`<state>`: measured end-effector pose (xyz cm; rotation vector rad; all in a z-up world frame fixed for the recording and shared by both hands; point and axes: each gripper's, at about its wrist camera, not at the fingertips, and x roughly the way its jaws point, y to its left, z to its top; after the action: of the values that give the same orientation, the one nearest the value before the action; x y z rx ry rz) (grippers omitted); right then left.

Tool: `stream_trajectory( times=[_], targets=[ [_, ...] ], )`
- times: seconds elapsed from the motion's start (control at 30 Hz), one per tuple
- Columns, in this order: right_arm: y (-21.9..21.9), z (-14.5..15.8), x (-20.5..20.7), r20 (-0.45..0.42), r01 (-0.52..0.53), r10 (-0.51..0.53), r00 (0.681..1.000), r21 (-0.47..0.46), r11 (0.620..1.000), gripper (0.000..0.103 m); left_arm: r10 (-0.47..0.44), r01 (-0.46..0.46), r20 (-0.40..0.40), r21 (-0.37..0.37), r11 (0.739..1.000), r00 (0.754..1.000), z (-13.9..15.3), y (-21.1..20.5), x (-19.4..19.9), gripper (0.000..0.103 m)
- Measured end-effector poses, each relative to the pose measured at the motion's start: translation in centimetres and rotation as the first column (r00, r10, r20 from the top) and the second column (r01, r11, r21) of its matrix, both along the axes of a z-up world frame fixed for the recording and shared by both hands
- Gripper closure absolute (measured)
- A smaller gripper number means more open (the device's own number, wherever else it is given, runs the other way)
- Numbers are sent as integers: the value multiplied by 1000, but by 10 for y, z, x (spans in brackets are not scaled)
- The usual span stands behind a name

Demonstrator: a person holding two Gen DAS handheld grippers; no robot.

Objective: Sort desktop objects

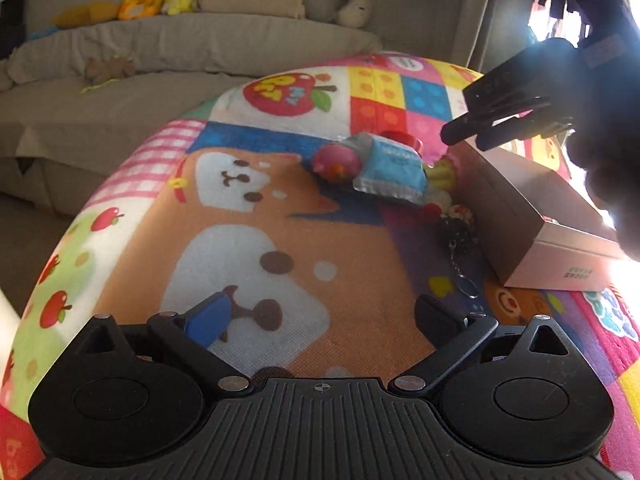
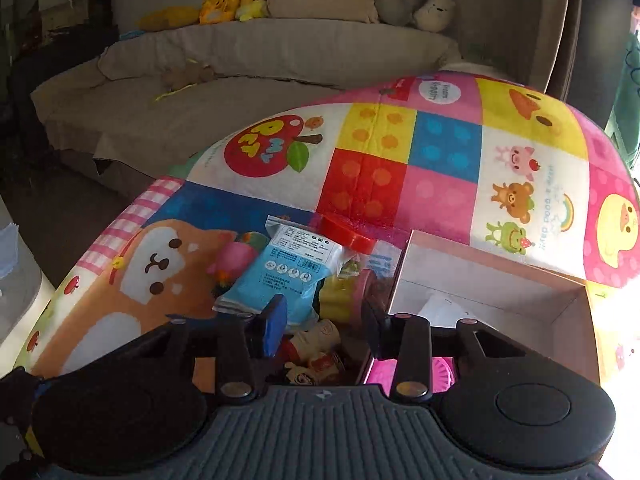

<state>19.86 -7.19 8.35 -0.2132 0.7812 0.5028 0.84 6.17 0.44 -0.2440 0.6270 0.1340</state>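
Looking along the left gripper [image 1: 320, 316], the left wrist view showed its fingers spread wide and holding nothing, hovering over the patterned tablecloth [image 1: 248, 216] well short of the clutter. At about one o'clock from it lay the pile: a blue packet [image 1: 394, 174] resting over a pink toy [image 1: 336, 162], with a keychain [image 1: 456, 240] trailing toward five o'clock of the packet, just beside the box [image 1: 520, 216]. The right gripper [image 1: 472, 130] appeared at two o'clock, dark against the glare, above the box's far end; whether it was spread or closed could not be told from here. The right wrist view settled that: the right gripper [image 2: 324, 322] stood moderately open and empty, poised over a small figure toy [image 2: 316, 344] close under its fingers, the blue packet [image 2: 292, 276] at eleven o'clock and a red lid [image 2: 348, 232] at twelve. This view alone showed the inside of the box [image 2: 500, 280], open-topped, with a white item and something pink already within. Judging by this, a pick from the pile was in hand; the next move would call for lowering the right gripper around one item and closing on it before carrying it to the box at two o'clock.
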Motion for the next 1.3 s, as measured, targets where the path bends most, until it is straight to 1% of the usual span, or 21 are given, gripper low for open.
stream_trajectory(
  times=[0.1, 0.17, 0.2, 0.27, 0.33, 0.47, 0.53, 0.6, 0.63, 0.7, 0.73, 0.77, 0.8, 0.83, 0.87, 0.93, 1.0, 1.03, 1.13, 1.23, 1.3],
  targets=[
    [21, -14, 43, -26, 42, -43, 999, -40, 998, 57, 4, -4, 7, -37, 999, 1000, -1, 4, -1, 2],
    [30, -26, 65, -60, 63, -68, 996, -84, 994, 57, 7, -6, 15, -49, 999, 1000, -1, 6, -2, 2],
    [34, -32, 72, -78, 67, -75, 994, -106, 992, 58, 10, -9, 18, -52, 999, 1000, -2, 6, -2, 2],
    [37, -35, 74, -65, 74, -82, 995, -117, 990, 58, 16, -15, 21, -55, 998, 1000, -2, 7, -2, 2],
    [38, -33, 69, -78, 58, -67, 995, -114, 992, 59, 16, -14, 20, -62, 998, 1000, -2, 8, -1, 1],
    [30, -30, 52, -185, 7, -17, 983, -52, 999, 59, 12, -11, 19, -65, 998, 1000, -2, 9, -1, 1],
    [28, -28, 36, -240, -34, 29, 970, -16, 999, 59, 11, -10, 19, -66, 998, 1000, -2, 9, 0, 0],
    [27, -23, 14, -260, -80, 79, 963, 6, 997, 59, 10, -9, 17, -60, 998, 1000, -2, 8, -1, 0],
    [25, -21, 3, -279, -111, 112, 954, 18, 994, 59, 9, -8, 17, -54, 999, 1000, -2, 7, -1, 0],
    [22, -21, -12, -390, -161, 174, 904, 66, 985, 59, 10, -10, 20, -37, 999, 1000, -1, 4, -3, 0],
    [20, -18, -20, -404, -185, 203, 892, 83, 979, 62, 10, -9, 22, -30, 1000, 1000, -1, 3, -4, 0],
    [17, -10, -27, -363, -201, 218, 906, 83, 976, 62, 10, -10, 23, -24, 1000, 1000, 0, 2, -4, 0],
    [14, 1, -32, -283, -205, 217, 934, 70, 976, 62, 11, -11, 22, -14, 1000, 1000, 0, 0, -5, 0],
    [12, 12, -31, -209, -187, 195, 958, 58, 981, 60, 9, -9, 21, -4, 1000, 1000, 0, -2, -5, 0],
    [9, 19, -23, -170, -154, 161, 972, 58, 986, 57, 7, -7, 19, 1, 1000, 1000, 0, -3, -4, 0],
    [8, 25, 7, -170, -72, 84, 982, 75, 995, 45, 6, -6, 16, -2, 1000, 1000, -1, -2, -4, 0],
    [14, 20, 34, -180, -34, 43, 983, 55, 998, 43, 9, -9, 18, -24, 1000, 1000, -1, 2, -4, 0],
    [23, 13, 51, -174, -23, 26, 984, 16, 1000, 40, 11, -10, 20, -35, 999, 1000, -2, 3, -4, 0],
    [49, -11, 88, -149, 15, -30, 988, -106, 994, 38, 19, -18, 31, -50, 999, 999, -2, 6, -6, 0],
    [66, -30, 118, -152, 45, -70, 986, -164, 985, 39, 23, -20, 51, -54, 998, 998, -1, 6, -7, 0],
    [74, -42, 128, -160, 35, -68, 985, -202, 979, 39, 23, -19, 58, -67, 998, 998, -2, 9, -8, 0]
  ],
)
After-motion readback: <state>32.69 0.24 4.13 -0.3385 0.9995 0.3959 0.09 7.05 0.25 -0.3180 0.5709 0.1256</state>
